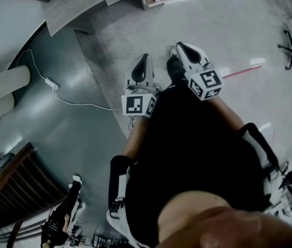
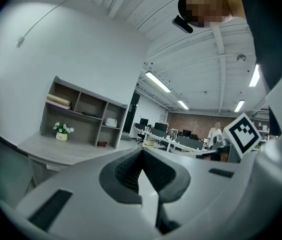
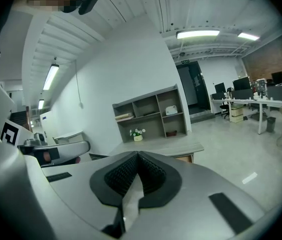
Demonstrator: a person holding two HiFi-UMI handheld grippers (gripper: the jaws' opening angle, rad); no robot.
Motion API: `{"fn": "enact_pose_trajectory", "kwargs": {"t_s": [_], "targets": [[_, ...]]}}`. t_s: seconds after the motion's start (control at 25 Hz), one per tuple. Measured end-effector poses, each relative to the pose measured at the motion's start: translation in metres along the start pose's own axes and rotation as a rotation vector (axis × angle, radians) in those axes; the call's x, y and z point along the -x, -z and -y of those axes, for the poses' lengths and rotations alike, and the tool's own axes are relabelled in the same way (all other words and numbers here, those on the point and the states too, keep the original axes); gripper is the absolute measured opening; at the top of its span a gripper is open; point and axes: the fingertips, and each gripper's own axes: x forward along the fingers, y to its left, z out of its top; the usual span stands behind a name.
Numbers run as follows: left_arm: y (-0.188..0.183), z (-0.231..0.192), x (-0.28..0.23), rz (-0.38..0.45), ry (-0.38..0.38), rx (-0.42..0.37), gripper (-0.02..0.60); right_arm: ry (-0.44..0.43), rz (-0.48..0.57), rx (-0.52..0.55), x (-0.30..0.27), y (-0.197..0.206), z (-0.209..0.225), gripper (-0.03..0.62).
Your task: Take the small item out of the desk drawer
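Ahead, the shelf (image 3: 148, 115) holds a flower pot (image 3: 138, 134); left gripper (image 2: 141, 154) and right gripper (image 3: 138, 157) fingers touch, empty.

A white wall (image 3: 106, 69) backs a grey open shelf unit (image 3: 153, 111) standing on a pale wood bench (image 3: 160, 148). 2 strip lights (image 3: 198, 34) glow overhead, above a glossy pale floor (image 3: 230, 154).
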Motion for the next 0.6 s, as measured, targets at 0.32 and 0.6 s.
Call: {"fn": "enact_pose_trajectory", "kwargs": {"t_s": [0.32, 0.6], "targets": [[-0.027, -0.014, -0.107, 0.003, -0.064, 0.009, -0.003, -0.031, -0.041, 0.008, -0.067, -0.035, 0.088, -0.002], [-0.046, -0.017, -0.169, 0.01, -0.103, -0.002, -0.003, -0.065, -0.069, -0.001, -0.11, -0.051, 0.138, -0.002]]}}
